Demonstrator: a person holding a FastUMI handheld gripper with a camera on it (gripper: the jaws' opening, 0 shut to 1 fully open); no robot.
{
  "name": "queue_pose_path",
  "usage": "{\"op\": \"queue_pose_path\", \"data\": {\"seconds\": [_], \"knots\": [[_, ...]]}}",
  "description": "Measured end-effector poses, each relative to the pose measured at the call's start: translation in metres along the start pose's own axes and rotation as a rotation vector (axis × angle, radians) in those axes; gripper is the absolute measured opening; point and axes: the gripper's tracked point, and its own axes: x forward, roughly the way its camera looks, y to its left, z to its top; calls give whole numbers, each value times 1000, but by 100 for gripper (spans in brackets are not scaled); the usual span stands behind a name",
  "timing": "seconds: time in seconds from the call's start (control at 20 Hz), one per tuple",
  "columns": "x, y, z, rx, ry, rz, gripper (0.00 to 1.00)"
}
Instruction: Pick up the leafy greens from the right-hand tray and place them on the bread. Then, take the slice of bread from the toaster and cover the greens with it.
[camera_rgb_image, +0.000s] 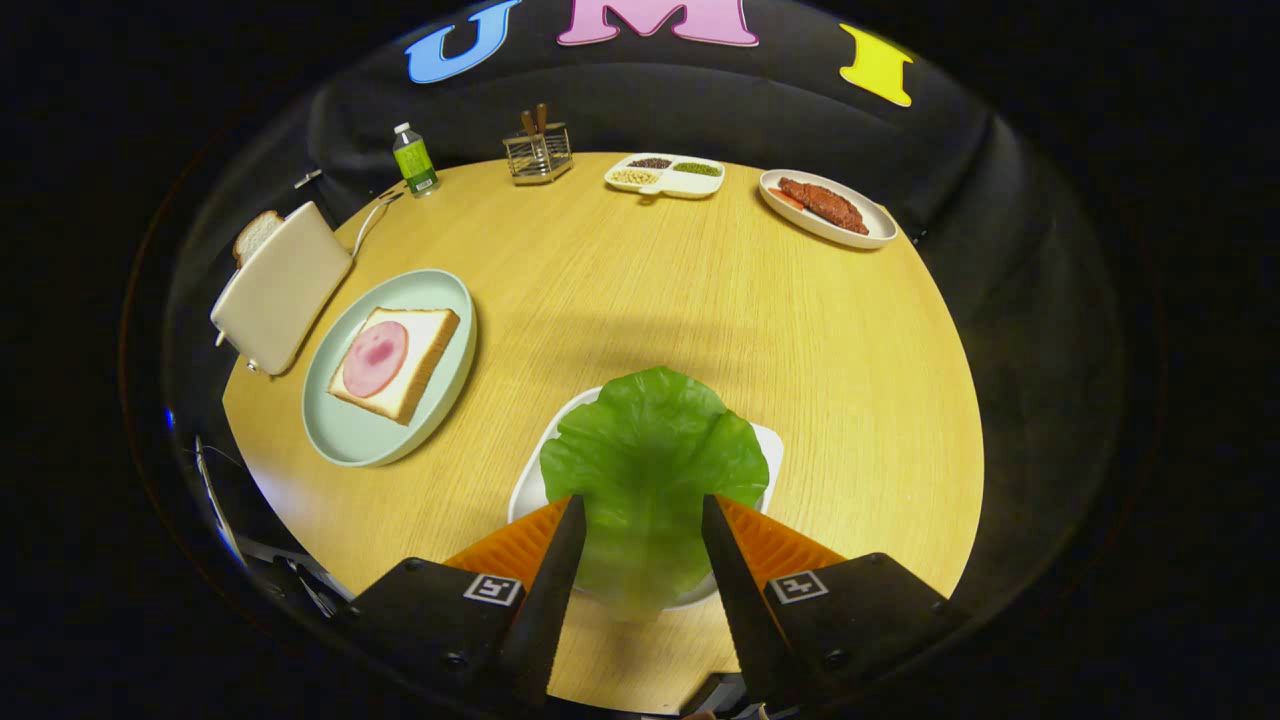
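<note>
A big green leaf (655, 450) fills the space between my two fingers, and my gripper (642, 500) is shut on its lower stem part. The leaf looks lifted a little over its white tray (528, 490), which lies just ahead of the fingers. Beyond them to the left, a pale green plate (350, 440) carries a slice of bread (425, 350) topped with a round of ham (375, 358). Behind that plate stands a cream toaster (280, 285), and a second bread slice (257, 233) pokes out of its top.
Along the far edge of the round wooden table stand a green bottle (414, 160), a wire rack with utensils (538, 155), a divided dish of beans (665, 175) and a white plate of meat (825, 207). The toaster's cord trails toward the bottle.
</note>
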Motion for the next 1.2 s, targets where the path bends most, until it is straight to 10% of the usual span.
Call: {"op": "queue_pose_path", "data": {"seconds": [0.35,0.4,0.5,1.2], "knots": [[19,-2,-8,-7,49,-12,55],[18,-3,-7,-14,46,-12,28],[18,-2,-8,-32,46,-12,8],[-92,46,74,-45,-201,108,6]]}}
